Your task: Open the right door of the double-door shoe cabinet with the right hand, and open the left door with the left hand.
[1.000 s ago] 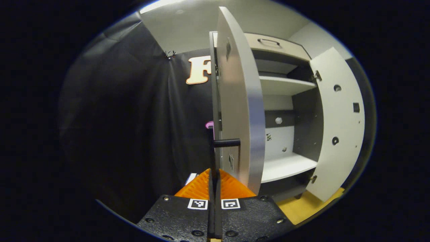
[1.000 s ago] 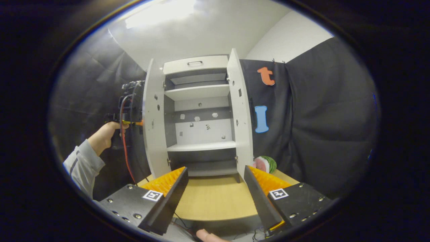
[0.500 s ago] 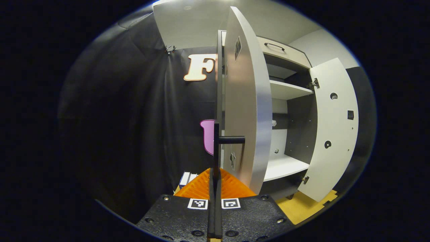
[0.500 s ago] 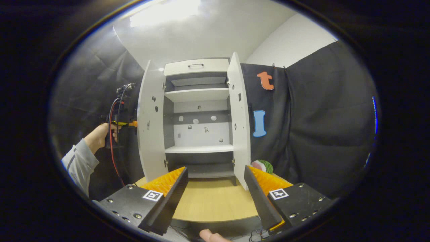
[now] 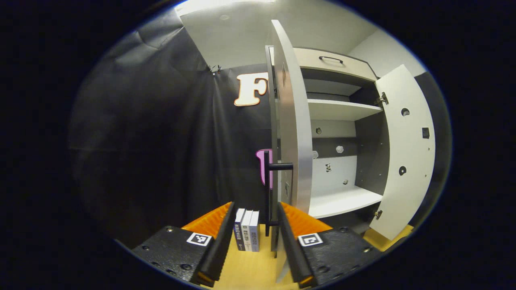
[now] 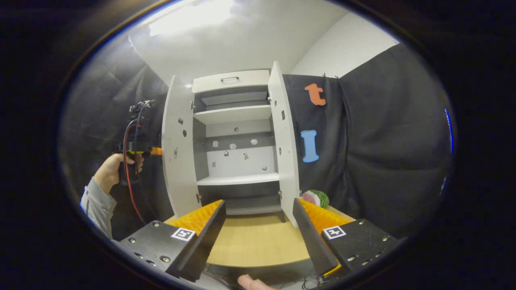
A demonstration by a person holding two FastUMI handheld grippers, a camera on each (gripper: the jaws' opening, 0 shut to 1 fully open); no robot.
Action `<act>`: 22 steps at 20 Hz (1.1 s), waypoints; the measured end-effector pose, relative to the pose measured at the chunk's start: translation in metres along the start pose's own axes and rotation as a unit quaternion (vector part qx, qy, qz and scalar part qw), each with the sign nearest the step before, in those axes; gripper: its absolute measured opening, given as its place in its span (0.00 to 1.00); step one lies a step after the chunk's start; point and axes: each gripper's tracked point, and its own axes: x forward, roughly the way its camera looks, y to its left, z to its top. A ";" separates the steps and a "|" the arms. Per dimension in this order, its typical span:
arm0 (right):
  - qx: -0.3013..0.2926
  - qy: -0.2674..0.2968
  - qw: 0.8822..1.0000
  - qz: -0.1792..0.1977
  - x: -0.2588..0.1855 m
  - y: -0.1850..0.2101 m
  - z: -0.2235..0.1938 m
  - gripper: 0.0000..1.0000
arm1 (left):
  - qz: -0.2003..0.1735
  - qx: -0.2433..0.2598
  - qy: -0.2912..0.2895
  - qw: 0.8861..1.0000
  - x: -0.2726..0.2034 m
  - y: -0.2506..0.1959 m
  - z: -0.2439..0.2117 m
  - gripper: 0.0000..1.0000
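Observation:
The white shoe cabinet (image 6: 231,80) stands on the table with both doors swung out. In the left gripper view the left door (image 5: 296,141) is edge-on just ahead, and its black bar handle (image 5: 267,189) runs down between my left gripper's (image 5: 256,209) fingers. That gripper is open and neither finger presses on the handle. The right door (image 5: 405,149) hangs wide open at the right. In the right gripper view my right gripper (image 6: 259,205) is open and holds nothing, well back from the left door (image 6: 177,149) and the right door (image 6: 284,145). A hand holds the left gripper (image 6: 139,133) behind the left door.
Three books (image 5: 246,235) stand upright on the wooden table (image 6: 254,241) just left of the cabinet. A round green-striped thing (image 6: 316,198) lies behind the right door. Bare shelves (image 6: 238,179) show inside. Black cloth walls close in on both sides.
My left gripper has gone from shut on the left door's handle to open and has drawn back a little. The left door has swung slightly wider. The right gripper has barely moved.

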 end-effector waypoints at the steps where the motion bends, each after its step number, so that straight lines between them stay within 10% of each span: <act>1: -0.002 0.000 1.000 -0.001 0.001 0.000 0.001 0.99 | 0.000 -0.004 -0.005 1.000 -0.011 -0.005 0.003 0.70; 5: -0.007 -0.004 1.000 -0.011 0.003 -0.002 0.003 0.97 | 0.002 0.001 0.002 1.000 -0.052 -0.021 -0.003 0.99; 22: -0.002 -0.008 1.000 -0.019 -0.001 -0.016 0.006 0.97 | -0.029 -0.034 -0.015 0.999 -0.219 -0.105 -0.055 0.98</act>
